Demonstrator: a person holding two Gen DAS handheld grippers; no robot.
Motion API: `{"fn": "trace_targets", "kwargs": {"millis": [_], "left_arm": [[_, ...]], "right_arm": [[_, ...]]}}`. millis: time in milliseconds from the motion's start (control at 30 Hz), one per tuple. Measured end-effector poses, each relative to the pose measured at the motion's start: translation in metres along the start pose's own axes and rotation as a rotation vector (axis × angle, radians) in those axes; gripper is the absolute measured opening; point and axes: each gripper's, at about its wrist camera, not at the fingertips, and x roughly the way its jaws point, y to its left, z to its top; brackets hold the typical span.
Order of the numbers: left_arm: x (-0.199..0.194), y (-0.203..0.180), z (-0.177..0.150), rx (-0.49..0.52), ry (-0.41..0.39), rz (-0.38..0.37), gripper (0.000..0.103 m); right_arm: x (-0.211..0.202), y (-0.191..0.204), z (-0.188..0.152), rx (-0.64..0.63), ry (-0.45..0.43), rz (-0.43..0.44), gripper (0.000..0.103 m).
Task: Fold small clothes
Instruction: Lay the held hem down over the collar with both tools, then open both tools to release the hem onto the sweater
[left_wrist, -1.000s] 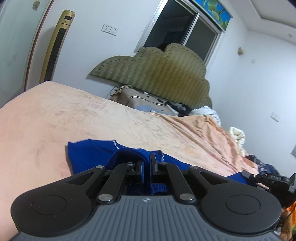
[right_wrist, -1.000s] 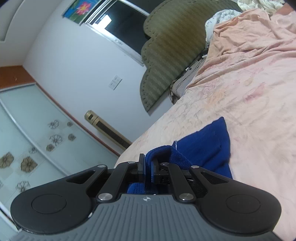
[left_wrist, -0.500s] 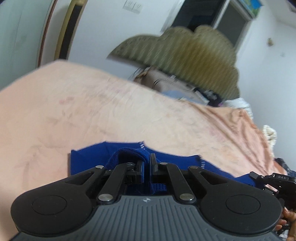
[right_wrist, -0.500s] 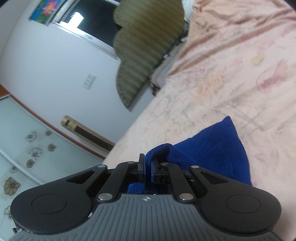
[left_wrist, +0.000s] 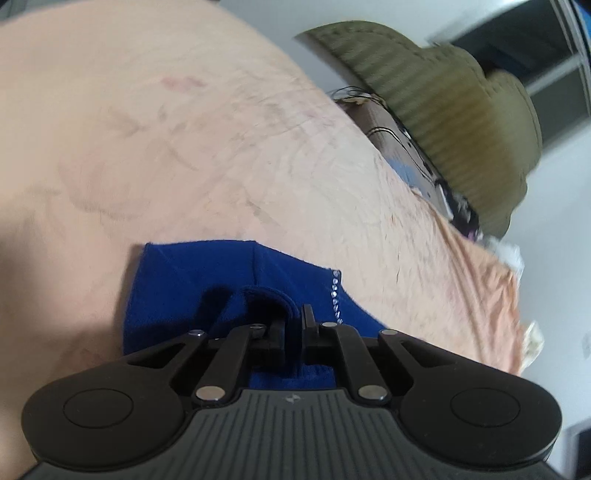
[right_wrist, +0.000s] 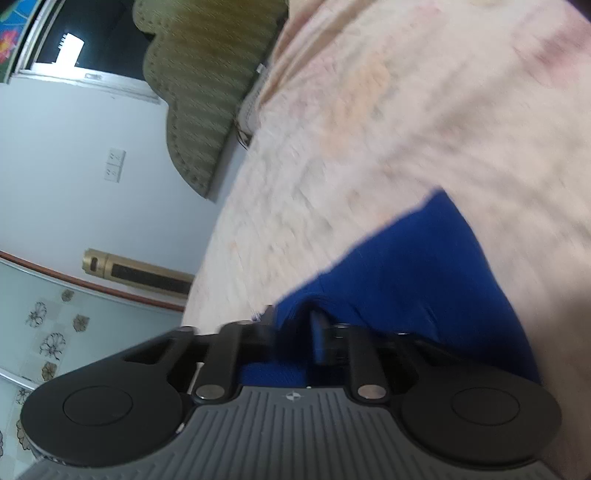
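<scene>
A small royal-blue garment (left_wrist: 207, 280) lies on the peach bed sheet (left_wrist: 221, 147), with a line of small shiny studs (left_wrist: 334, 295) along one edge. My left gripper (left_wrist: 294, 321) is low over it and still pinches a raised fold of the blue cloth, though its jaws are just starting to open. In the right wrist view the same garment (right_wrist: 406, 266) spreads to the right across the sheet (right_wrist: 406, 129). My right gripper (right_wrist: 295, 325) has its jaws opening, and a blue fold stands loosely in the gap between them.
A green padded headboard (left_wrist: 443, 122) stands at the bed's far end, also in the right wrist view as headboard (right_wrist: 199, 92). A brown box with cables (left_wrist: 391, 136) lies in front of it. A gold tower unit (right_wrist: 136, 273) stands by the wall.
Both grippers sank toward the bed with the blue garment and rolled, so both views tilted. The right jaws spread apart; the left ones still pinch the fold.
</scene>
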Motion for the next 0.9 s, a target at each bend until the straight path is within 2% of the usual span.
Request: {"fn": "trace_targets", "kwargs": {"millis": [33,67,100,133,167,200,267,300,333,367,433,467,500,533,567,633,667,700,733,767,833,900], "left_arm": [[0.001,0.004,0.003,-0.037,0.006,-0.014,0.013],[0.0,0.008,0.006,-0.071,0.002,-0.027,0.017],[-0.004,0.012,0.008,-0.101,-0.018,-0.039,0.028],[-0.009,0.016,0.011,-0.123,-0.047,-0.049,0.049],[-0.015,0.019,0.014,-0.139,-0.08,-0.057,0.062],[-0.022,0.022,0.016,-0.154,-0.121,-0.062,0.081],[-0.034,0.024,0.019,-0.147,-0.184,-0.046,0.081],[-0.038,0.02,0.02,-0.107,-0.187,-0.033,0.081],[-0.04,0.014,0.019,-0.057,-0.182,-0.021,0.081],[-0.04,0.006,0.016,-0.006,-0.173,-0.005,0.081],[-0.034,-0.018,0.003,0.182,-0.127,0.057,0.081],[-0.029,-0.03,-0.005,0.283,-0.105,0.104,0.081],[-0.022,-0.041,-0.014,0.383,-0.099,0.184,0.081],[-0.015,-0.048,-0.022,0.46,-0.104,0.264,0.081],[-0.007,-0.052,-0.028,0.525,-0.11,0.327,0.081],[0.005,-0.053,-0.039,0.622,-0.153,0.466,0.081],[0.008,-0.052,-0.043,0.658,-0.174,0.526,0.081],[0.009,-0.051,-0.046,0.678,-0.189,0.559,0.08],[0.006,-0.051,-0.05,0.694,-0.211,0.584,0.08],[-0.001,-0.05,-0.055,0.702,-0.231,0.583,0.08],[-0.023,-0.049,-0.06,0.712,-0.255,0.562,0.081],[-0.048,-0.047,-0.073,0.727,-0.262,0.543,0.081]], "right_arm": [[0.001,0.002,0.002,-0.008,-0.019,0.001,0.041],[0.001,0.005,0.003,-0.02,-0.038,-0.004,0.042],[0.0,0.009,0.003,-0.041,-0.059,-0.021,0.044],[-0.002,0.015,0.002,-0.077,-0.092,-0.054,0.043],[-0.006,0.021,0.0,-0.118,-0.122,-0.084,0.044],[-0.01,0.029,-0.003,-0.172,-0.146,-0.104,0.044],[-0.013,0.047,-0.015,-0.321,-0.147,-0.101,0.049],[-0.01,0.057,-0.021,-0.399,-0.115,-0.099,0.056],[-0.004,0.065,-0.028,-0.464,-0.068,-0.1,0.062],[0.003,0.069,-0.035,-0.51,-0.016,-0.102,0.062],[0.018,0.071,-0.041,-0.539,0.041,-0.139,0.063],[0.024,0.069,-0.041,-0.541,0.044,-0.177,0.063],[0.029,0.066,-0.04,-0.548,0.036,-0.226,0.061],[0.03,0.064,-0.039,-0.556,0.016,-0.259,0.055],[0.028,0.065,-0.041,-0.567,-0.006,-0.278,0.054],[0.016,0.074,-0.051,-0.634,-0.043,-0.325,0.061],[0.009,0.083,-0.059,-0.709,-0.056,-0.344,0.064],[0.004,0.09,-0.069,-0.786,-0.066,-0.355,0.069],[-0.001,0.097,-0.079,-0.864,-0.067,-0.353,0.073],[-0.004,0.102,-0.09,-0.929,-0.057,-0.347,0.074],[-0.004,0.107,-0.105,-1.044,-0.01,-0.356,0.085],[-0.002,0.101,-0.115,-1.133,0.021,-0.456,0.085]]}}
